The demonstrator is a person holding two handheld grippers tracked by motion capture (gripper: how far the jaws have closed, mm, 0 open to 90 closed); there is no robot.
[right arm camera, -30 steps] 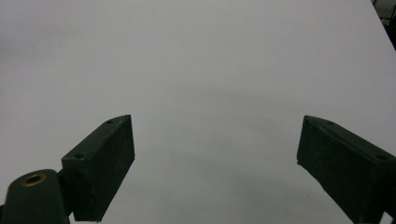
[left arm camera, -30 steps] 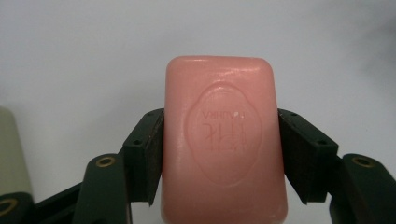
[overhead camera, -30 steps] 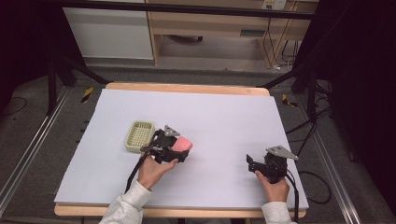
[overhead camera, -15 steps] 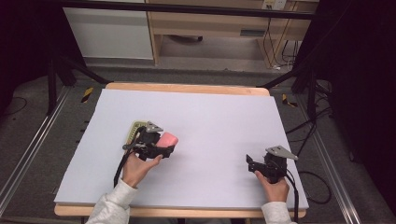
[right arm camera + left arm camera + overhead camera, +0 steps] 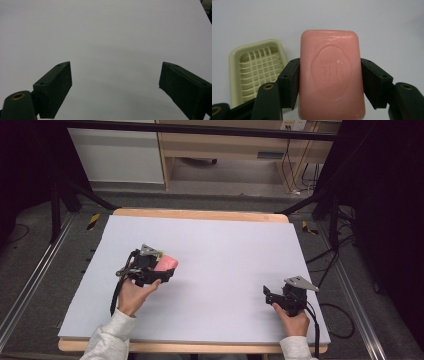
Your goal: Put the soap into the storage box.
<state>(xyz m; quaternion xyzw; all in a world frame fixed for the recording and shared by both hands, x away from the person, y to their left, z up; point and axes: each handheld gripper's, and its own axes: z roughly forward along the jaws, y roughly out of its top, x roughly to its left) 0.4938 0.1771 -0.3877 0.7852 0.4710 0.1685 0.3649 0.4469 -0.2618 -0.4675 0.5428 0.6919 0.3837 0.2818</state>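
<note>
High view: the left gripper (image 5: 161,270) sits left of centre in the frame, above the white table (image 5: 235,250), with a pink soap bar (image 5: 166,264) pinched between its 2 jaws. The bar sticks out to the right of the gripper body, gripped by its long sides so that its flat face stays level for setting down. The right gripper (image 5: 270,295) rests low at the lower right of the frame, well apart from the soap, apparently parked out of the way while the other hand works.

Left gripper view: the soap bar (image 5: 332,75) takes the centre of the frame, both black pads pressing its 2 long edges, embossed face up. A pale green soap dish (image 5: 258,68) with a slatted floor lies at the left of the frame, on the table just beside the bar. It probably is where the bar belongs, though whether the soap hangs above it or past its edge is hard to judge from this angle.

Right gripper view: the right gripper (image 5: 115,80) has its jaws spread wide with nothing between them, pointing across bare table.
</note>
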